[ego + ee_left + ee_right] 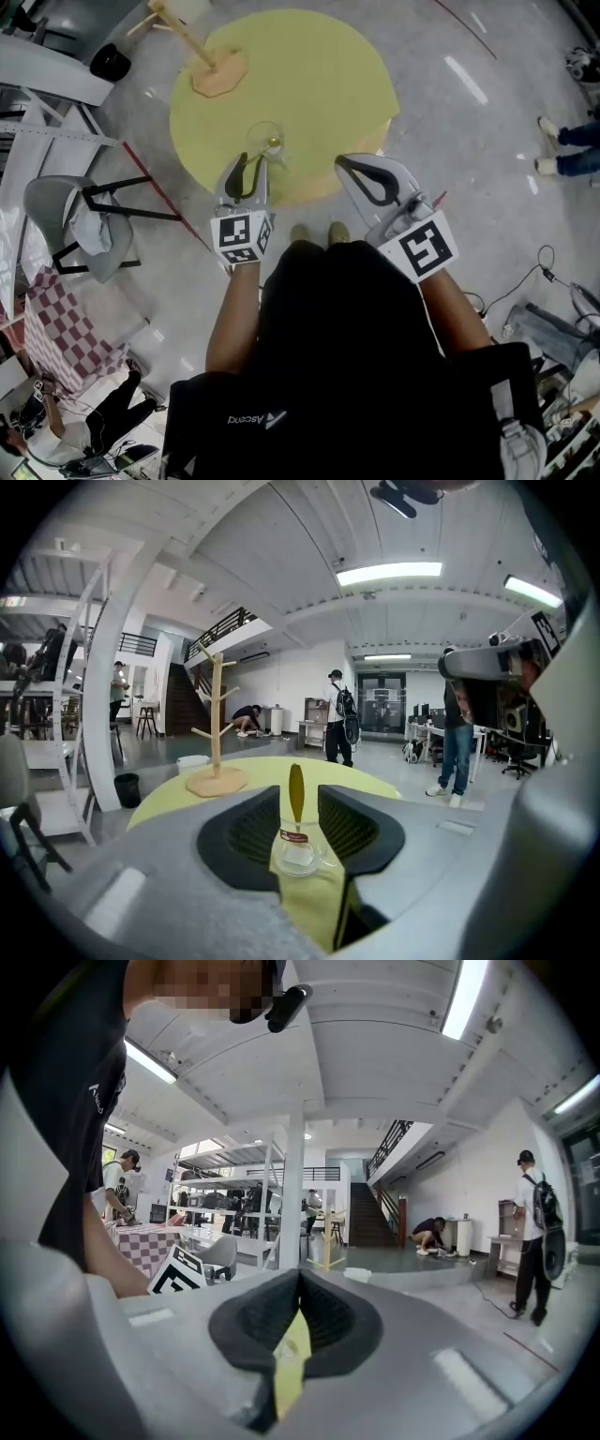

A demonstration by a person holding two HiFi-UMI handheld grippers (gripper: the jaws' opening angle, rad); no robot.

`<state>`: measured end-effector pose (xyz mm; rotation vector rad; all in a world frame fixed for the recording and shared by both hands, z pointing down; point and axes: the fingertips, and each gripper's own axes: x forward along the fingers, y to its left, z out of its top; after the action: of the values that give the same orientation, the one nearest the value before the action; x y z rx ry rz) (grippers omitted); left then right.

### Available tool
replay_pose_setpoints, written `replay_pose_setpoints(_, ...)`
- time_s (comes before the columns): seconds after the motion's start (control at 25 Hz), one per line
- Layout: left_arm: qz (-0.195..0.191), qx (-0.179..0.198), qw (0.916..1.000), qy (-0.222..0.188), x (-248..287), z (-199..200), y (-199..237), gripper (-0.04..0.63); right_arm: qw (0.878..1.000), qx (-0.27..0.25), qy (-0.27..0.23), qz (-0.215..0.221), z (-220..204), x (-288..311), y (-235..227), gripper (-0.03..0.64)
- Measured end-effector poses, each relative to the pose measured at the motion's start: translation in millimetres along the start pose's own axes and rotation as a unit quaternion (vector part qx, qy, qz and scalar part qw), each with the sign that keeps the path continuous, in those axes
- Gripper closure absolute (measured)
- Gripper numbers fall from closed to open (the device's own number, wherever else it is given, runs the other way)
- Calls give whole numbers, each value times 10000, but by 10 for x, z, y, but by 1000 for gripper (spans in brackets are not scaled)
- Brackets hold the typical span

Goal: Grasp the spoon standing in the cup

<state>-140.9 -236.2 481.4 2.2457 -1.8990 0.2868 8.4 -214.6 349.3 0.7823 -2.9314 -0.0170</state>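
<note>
Yellow table (309, 84): upright yellow spoon (296, 797), clear cup (298, 851)

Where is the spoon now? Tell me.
In the left gripper view, the yellow spoon stands upright in the clear cup on the round yellow table, centred just ahead of the left claw; a wooden rack stands farther back, left.
</note>
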Motion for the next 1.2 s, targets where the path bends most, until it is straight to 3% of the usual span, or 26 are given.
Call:
replay_pose_setpoints(0.16,135,-45,9998,102,66,9,36,551,9999,32,68,-128,-27,-15,-79,614)
replay_pose_setpoints(0.44,123,-77,9998,-102,27,179,33,551,9998,41,72,-182,-59,-36,-139,614)
replay_pose_setpoints(0.64,-11,117,9995,-287,-17,385,31,551,9998,94,43,-166,-48,20,-114,614)
replay_pose_setpoints(0.88,-270,333,9975,-562,-200,746,-33,551,9997,68,-114,-189,66,86,-103,614)
replay_pose_setpoints(1.2,-363,345,9938,-993,-544,1270,-72,551,9989,237,-325,-222,228,123,-75,614)
